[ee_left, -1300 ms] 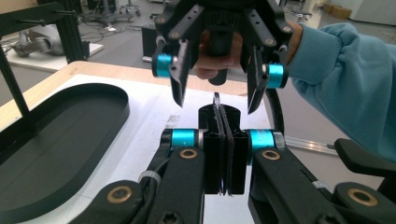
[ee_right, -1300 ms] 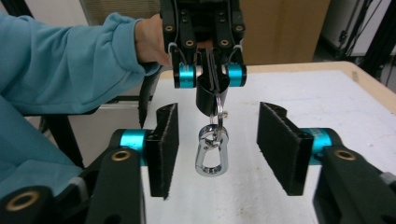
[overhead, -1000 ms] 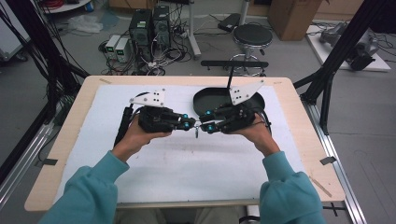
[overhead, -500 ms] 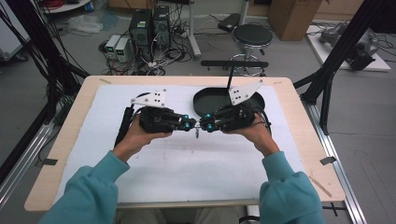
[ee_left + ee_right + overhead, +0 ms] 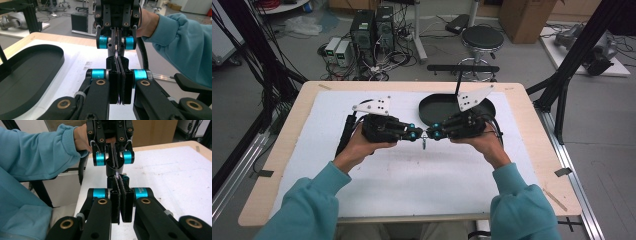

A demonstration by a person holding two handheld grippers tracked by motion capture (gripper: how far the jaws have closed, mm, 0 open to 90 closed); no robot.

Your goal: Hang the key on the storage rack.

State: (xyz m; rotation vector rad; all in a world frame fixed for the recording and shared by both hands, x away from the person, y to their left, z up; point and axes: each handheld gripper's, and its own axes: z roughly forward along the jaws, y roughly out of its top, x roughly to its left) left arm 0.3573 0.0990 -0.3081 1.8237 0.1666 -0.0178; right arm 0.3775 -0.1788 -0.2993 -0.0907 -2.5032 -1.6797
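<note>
My two grippers meet tip to tip above the middle of the white mat (image 5: 412, 175). The left gripper (image 5: 418, 135) has its jaws pressed together. The right gripper (image 5: 431, 135) faces it, and its jaws have just been closing. A thin pale strip (image 5: 116, 53) runs between the two pairs of jaws and both clamp it. In the right gripper view the strip (image 5: 117, 173) leaves my own jaws (image 5: 117, 178) and enters the left gripper (image 5: 115, 166) opposite. A small end of it (image 5: 424, 144) hangs below the tips in the high view.
A black oval tray (image 5: 432, 107) lies on the mat just behind the right hand, also seen at the left of the left gripper view (image 5: 30, 72). A black post (image 5: 458, 82) rises from it. A stool (image 5: 482, 37) and computers (image 5: 372, 25) stand beyond the table.
Both hands have stayed where they were, tips together. The right gripper's jaws have drawn in on the strip.
</note>
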